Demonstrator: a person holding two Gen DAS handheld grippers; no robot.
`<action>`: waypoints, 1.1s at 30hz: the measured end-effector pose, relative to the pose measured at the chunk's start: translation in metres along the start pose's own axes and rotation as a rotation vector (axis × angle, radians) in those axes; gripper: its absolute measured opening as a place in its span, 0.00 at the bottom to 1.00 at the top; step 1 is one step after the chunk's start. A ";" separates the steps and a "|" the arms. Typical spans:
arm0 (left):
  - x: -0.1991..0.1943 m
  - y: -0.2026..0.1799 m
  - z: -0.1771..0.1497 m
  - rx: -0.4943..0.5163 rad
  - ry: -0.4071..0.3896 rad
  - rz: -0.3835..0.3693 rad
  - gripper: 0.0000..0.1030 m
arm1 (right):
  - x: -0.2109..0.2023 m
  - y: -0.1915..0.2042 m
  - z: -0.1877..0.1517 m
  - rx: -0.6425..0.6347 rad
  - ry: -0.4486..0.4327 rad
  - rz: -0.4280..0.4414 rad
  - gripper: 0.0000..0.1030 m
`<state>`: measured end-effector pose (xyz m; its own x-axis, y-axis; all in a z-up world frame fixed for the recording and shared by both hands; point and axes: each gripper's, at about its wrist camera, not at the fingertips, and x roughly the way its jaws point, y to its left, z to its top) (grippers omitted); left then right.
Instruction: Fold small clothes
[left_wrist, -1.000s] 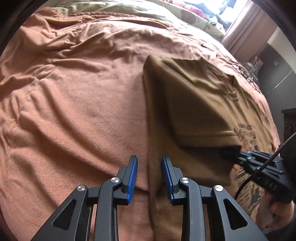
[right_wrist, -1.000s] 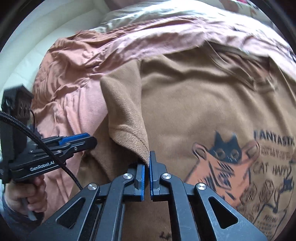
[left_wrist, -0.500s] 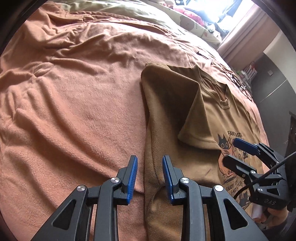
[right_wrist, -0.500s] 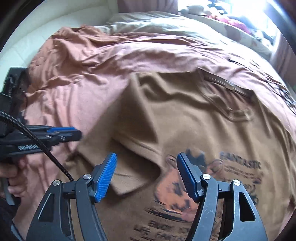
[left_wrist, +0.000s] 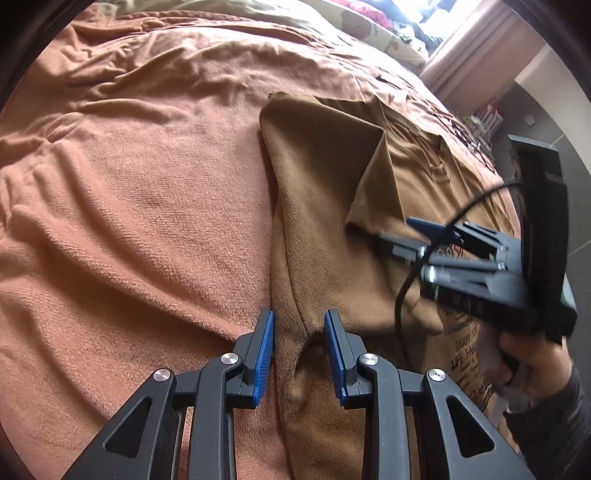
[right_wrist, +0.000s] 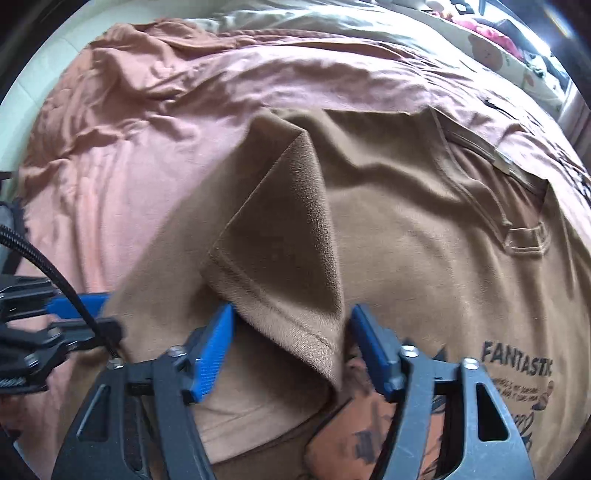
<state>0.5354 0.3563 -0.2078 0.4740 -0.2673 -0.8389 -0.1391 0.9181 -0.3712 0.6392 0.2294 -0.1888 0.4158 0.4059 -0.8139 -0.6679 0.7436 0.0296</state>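
The brown T-shirt (right_wrist: 424, 236) lies print-up on the bed's orange blanket (left_wrist: 147, 184), its sleeve (right_wrist: 284, 266) folded inward. My right tool (right_wrist: 291, 347) is released astride the sleeve hem; my left tool (left_wrist: 299, 354) gapes over the side fold, which I judge needs pinching next.

- A brown T-shirt (right_wrist: 424, 236) lies front-up on the rust-orange bedspread (left_wrist: 129, 192), its collar toward the far end of that bedspread.
- Its chest carries a print (right_wrist: 517, 369) reading "FANTASTIC", with an orange figure below.
- One sleeve (right_wrist: 284, 266) is folded inward over the chest, its hemmed cuff pointing toward the print.
- The side edge (left_wrist: 291, 280) forms a raised crease against the bedspread.
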 end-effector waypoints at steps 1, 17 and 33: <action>0.001 -0.001 -0.001 0.007 0.003 0.001 0.29 | -0.002 -0.005 0.001 0.025 -0.007 0.005 0.34; -0.002 0.000 -0.008 0.077 0.032 0.107 0.18 | -0.033 -0.068 -0.022 0.269 -0.019 0.011 0.30; -0.034 0.006 -0.014 0.039 0.024 0.121 0.18 | -0.039 -0.003 -0.037 0.077 0.010 0.232 0.30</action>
<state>0.5069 0.3668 -0.1872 0.4345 -0.1601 -0.8863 -0.1603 0.9546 -0.2510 0.6019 0.1919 -0.1786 0.2505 0.5656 -0.7857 -0.6958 0.6695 0.2602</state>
